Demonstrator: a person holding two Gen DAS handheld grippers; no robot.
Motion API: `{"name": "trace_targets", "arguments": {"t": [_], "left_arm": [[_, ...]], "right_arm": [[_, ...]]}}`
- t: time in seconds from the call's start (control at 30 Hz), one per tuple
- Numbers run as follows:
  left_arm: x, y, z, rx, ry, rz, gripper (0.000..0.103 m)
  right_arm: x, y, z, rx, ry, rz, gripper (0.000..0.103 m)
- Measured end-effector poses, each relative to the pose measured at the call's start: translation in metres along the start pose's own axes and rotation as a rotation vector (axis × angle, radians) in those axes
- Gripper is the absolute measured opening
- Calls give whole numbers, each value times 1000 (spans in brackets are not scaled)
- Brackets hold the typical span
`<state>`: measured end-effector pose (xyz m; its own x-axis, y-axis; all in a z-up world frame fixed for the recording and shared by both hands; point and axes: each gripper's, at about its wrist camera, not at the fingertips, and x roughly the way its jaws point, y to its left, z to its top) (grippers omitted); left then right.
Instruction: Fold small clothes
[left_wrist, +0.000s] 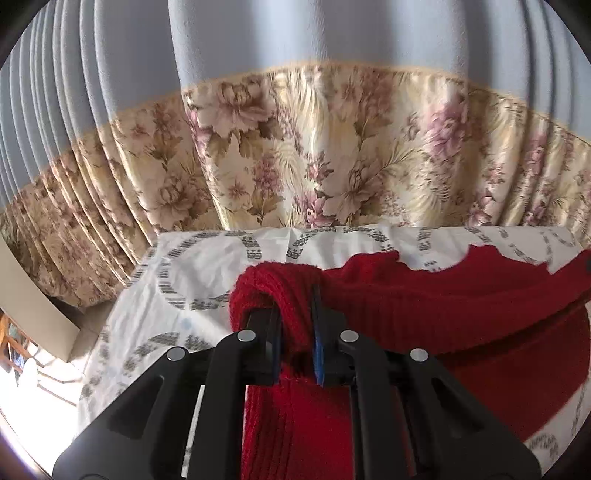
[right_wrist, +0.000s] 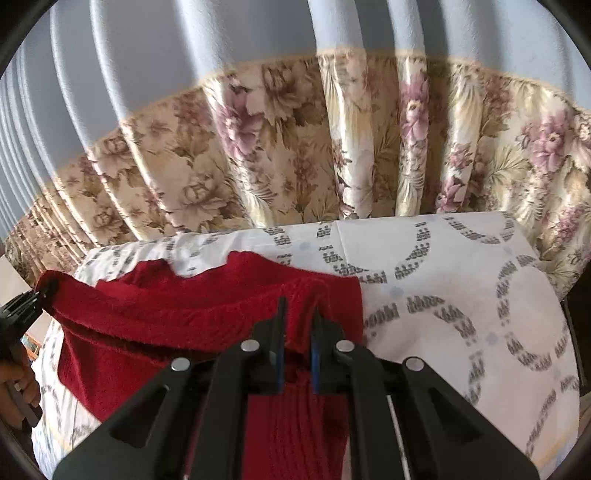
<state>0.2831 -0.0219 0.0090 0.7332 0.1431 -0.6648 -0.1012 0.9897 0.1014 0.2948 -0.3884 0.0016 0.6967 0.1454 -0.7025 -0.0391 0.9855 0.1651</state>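
Knitwear fills the lower half of both wrist views: a red ribbed garment (left_wrist: 443, 306) lies partly on a white cloth printed with grey rings (left_wrist: 192, 266), and both tools have hold of it.

From the left wrist camera, the left gripper (left_wrist: 297, 332) is nearly closed, its two black fingers with blue inner pads pinching a bunched fold of the red knit between them. The fold loops up and over the finger tips toward 12 o'clock, and the body of the garment stretches away toward 3 o'clock, with more red fabric hanging down toward 6 o'clock between the gripper's arms.

From the right wrist camera, the right gripper (right_wrist: 298, 339) is likewise closed down on a ridge of the same garment (right_wrist: 177, 317), narrow gap, fabric clamped between the blue pads. The knit spreads from the fingers toward 9 o'clock, where its far corner is pulled taut at the other gripper (right_wrist: 26, 306), held by a hand (right_wrist: 16, 384) at the frame's edge. Bare printed cloth (right_wrist: 461, 295) lies toward 3 o'clock.

Behind the covered surface, at 12 o'clock in both views, hangs a pleated curtain (left_wrist: 314, 147), floral below and plain blue-grey above.
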Motion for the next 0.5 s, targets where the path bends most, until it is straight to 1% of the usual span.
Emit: {"name": "trace_targets", "arguments": {"t": [0.1, 0.2, 0.23, 0.27, 0.3, 0.33, 0.37, 0.4, 0.43, 0.5], "left_arm": [[31, -4, 7, -4, 35, 8, 12], [54, -5, 12, -13, 68, 38, 25], [64, -4, 16, -22, 88, 48, 39], [71, -2, 21, -36, 96, 67, 64], [74, 2, 26, -50, 86, 100, 78], [76, 6, 30, -65, 63, 130, 94], [82, 10, 38, -78, 56, 160, 97], [85, 12, 42, -80, 65, 160, 97], [88, 16, 48, -79, 72, 161, 97], [87, 20, 51, -72, 62, 182, 97]], "right_arm": [[27, -2, 7, 6, 30, -14, 9], [52, -3, 14, 19, 73, -22, 11], [58, -3, 18, 30, 71, -28, 14], [64, -4, 21, 41, 75, -28, 19], [70, -6, 25, 62, 86, -24, 33], [73, -9, 29, 77, 80, -27, 55], [73, -11, 35, 89, 47, -47, 60], [73, -13, 41, 91, 24, -74, 60], [73, -16, 45, 101, 20, -85, 60], [69, -23, 52, 122, 14, -79, 60]]}}
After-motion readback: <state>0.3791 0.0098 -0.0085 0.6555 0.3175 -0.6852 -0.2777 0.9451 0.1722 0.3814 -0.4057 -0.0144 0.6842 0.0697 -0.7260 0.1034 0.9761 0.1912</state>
